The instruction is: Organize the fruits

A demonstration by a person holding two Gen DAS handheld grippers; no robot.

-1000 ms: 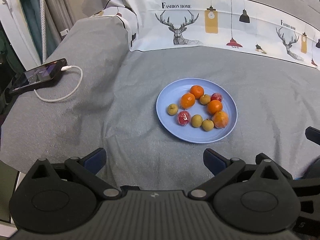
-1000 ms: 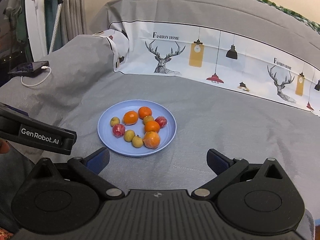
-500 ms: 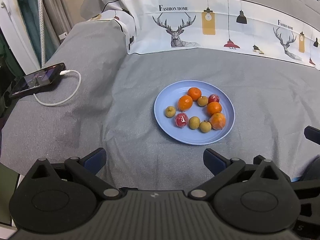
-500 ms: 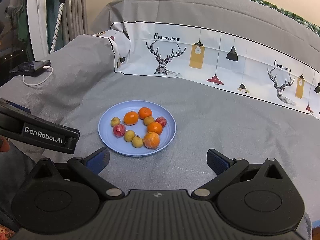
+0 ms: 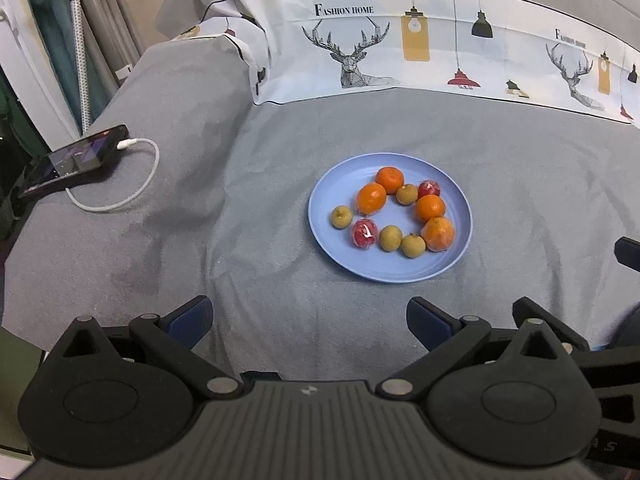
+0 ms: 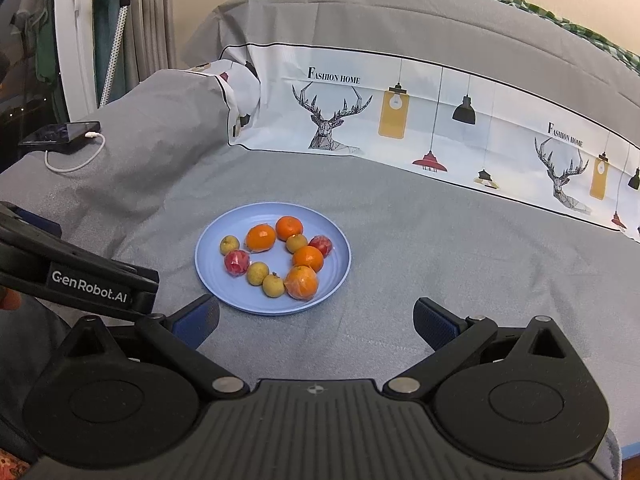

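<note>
1. Fruit count, all on one blue plate [image 5: 460,216] [image 6: 208,264]: 4 orange mandarins, 4 small yellow-brown round fruits (longan-like), 2 red fruits in clear wrap, so 10 total.
2. Mandarins: one at the far side [image 5: 389,179] [image 6: 289,228], one just left of it [image 5: 371,199] [image 6: 261,238], one towards the right [image 5: 430,207] [image 6: 307,258], and a wrapped one nearest the camera on the right [image 5: 439,233] [image 6: 301,282].
3. Yellow-brown fruits: one alone at the plate's left [image 5: 341,217] [image 6: 229,245], two side by side at the near edge [image 5: 391,238] [image 6: 257,273] and [image 5: 413,245] [image 6: 273,284], one between the mandarins [image 5: 407,194] [image 6: 296,243].
4. Red fruits: one near-left [image 5: 364,233] [image 6: 237,263], one far-right [image 5: 429,189] [image 6: 321,245].
5. The plate sits on a bed with a grey cover [image 5: 240,160] [image 6: 440,260]; a deer-print pillow band [image 5: 400,44] [image 6: 400,120] lies behind it.
6. 1 phone [image 5: 68,160] [image 6: 60,133] with 1 white cable [image 5: 132,184] [image 6: 76,160] lies far left on the bed.
7. Left gripper [image 5: 308,322] [image 6: 144,294]: fingers spread wide, nothing between them, short of the plate.
8. Right gripper [image 6: 316,318]: also wide and empty, near the plate's front edge.
9. Vs 0.5 s ago: fruit layout unchanged; the plate sits slightly lower in the left wrist view (small camera drift), the right wrist view is about the same.
</note>
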